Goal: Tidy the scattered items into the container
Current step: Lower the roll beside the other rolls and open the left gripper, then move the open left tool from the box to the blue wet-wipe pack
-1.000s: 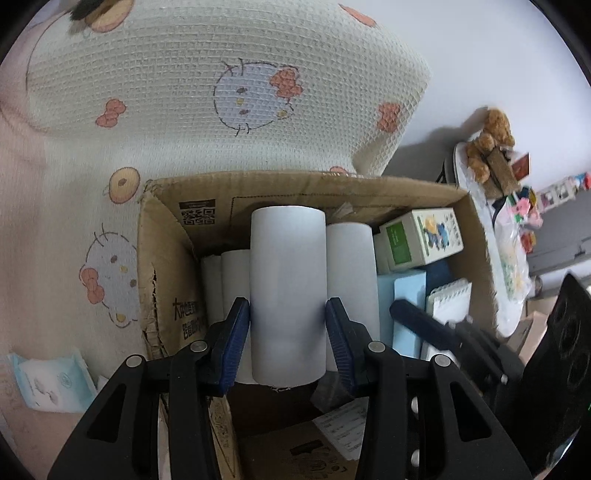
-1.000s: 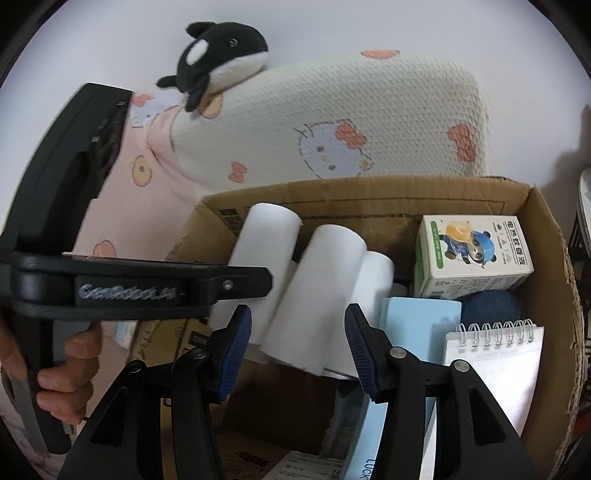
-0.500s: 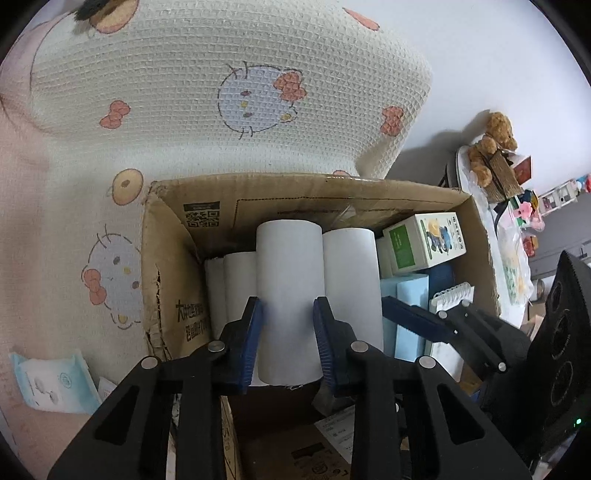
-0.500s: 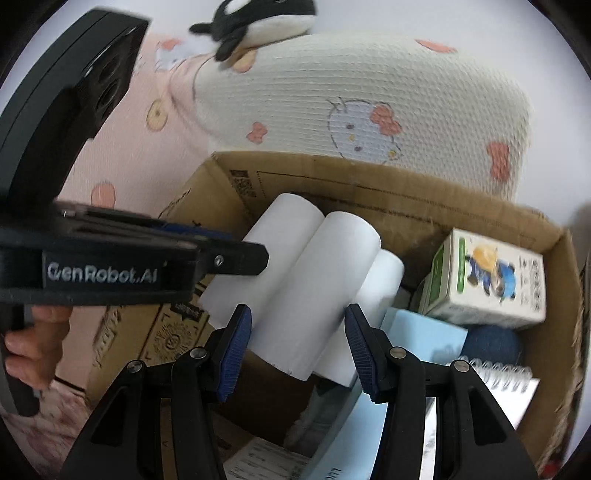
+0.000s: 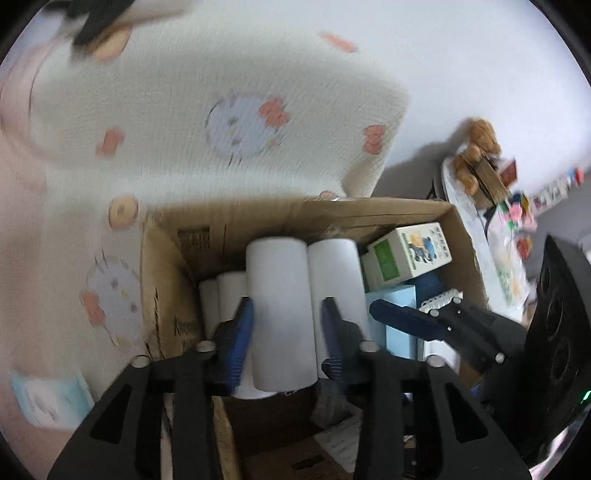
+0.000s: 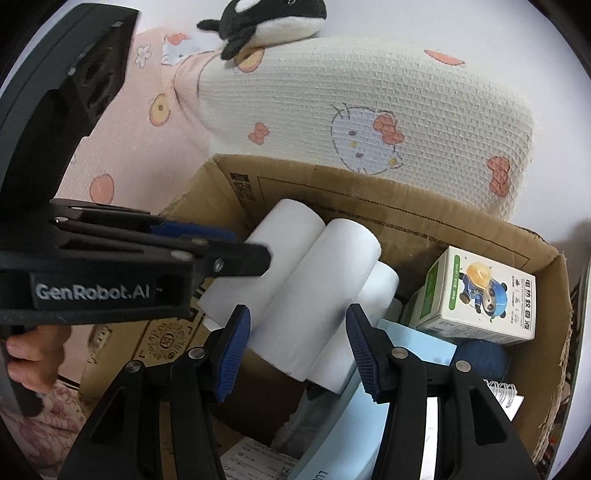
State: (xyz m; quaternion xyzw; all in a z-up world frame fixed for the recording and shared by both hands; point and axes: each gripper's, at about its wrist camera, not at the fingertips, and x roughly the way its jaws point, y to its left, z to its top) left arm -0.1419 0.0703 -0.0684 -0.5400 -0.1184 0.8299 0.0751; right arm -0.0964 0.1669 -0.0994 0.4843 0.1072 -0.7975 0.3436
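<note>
An open cardboard box stands on the pink bedding and holds several white paper rolls side by side. My left gripper hangs over the tallest white roll. Its jaws are opening, with the roll between the blue pads and a thin gap on the right side. In the right wrist view the left gripper reaches across the leftmost roll. My right gripper is open above the middle roll and holds nothing. The box also holds a green-and-white carton.
A light blue flat box, a spiral notepad and a dark blue object fill the box's right side. A cream pillow with an orca plush lies behind. A tissue pack lies left of the box. A hand grips the left tool.
The left jaws narrowed half a second ago and have spread wide again around the same roll. The right gripper has rolled, tilting its view. The rolls stay in the box.
</note>
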